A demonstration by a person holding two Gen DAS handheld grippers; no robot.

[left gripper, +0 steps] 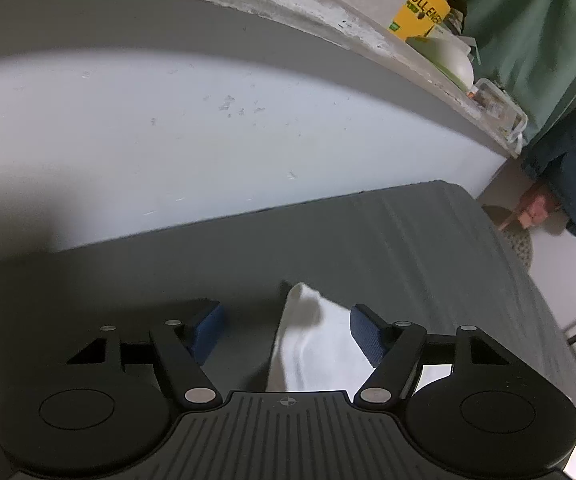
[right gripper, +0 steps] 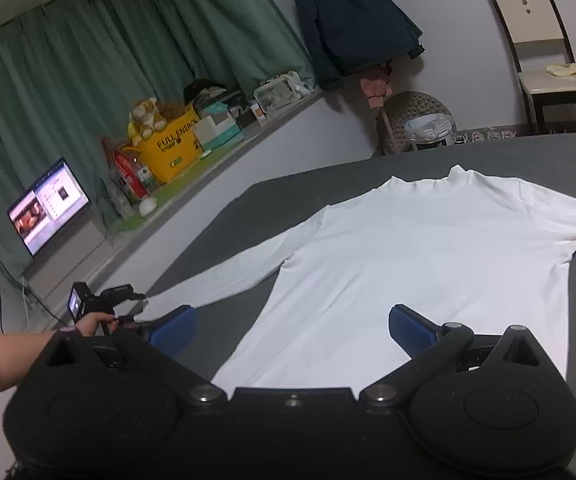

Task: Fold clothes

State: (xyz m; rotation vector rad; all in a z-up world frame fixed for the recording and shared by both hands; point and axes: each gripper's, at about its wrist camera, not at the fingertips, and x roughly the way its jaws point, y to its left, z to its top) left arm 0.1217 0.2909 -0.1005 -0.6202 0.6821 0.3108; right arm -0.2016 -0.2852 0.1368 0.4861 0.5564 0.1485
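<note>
A white long-sleeved shirt [right gripper: 428, 264] lies flat, front down or up cannot be told, on a dark grey bed [right gripper: 548, 152], collar toward the far edge and sleeves spread out. The right hand-held gripper [right gripper: 292, 330] hovers released over the shirt's hem, its blue pads [right gripper: 412, 330] wide apart. The left hand-held gripper [left gripper: 286, 334] is also released, with the cuff of the left sleeve [left gripper: 316, 344] lying between its pads. Beside the bed runs a ledge [right gripper: 224, 152] crowded with a yellow tub [right gripper: 172, 148], boxes and a lit screen [right gripper: 48, 204]. A dark jacket [right gripper: 348, 20] hangs on the wall, and a chair [right gripper: 544, 52] stands beyond the bed.
</note>
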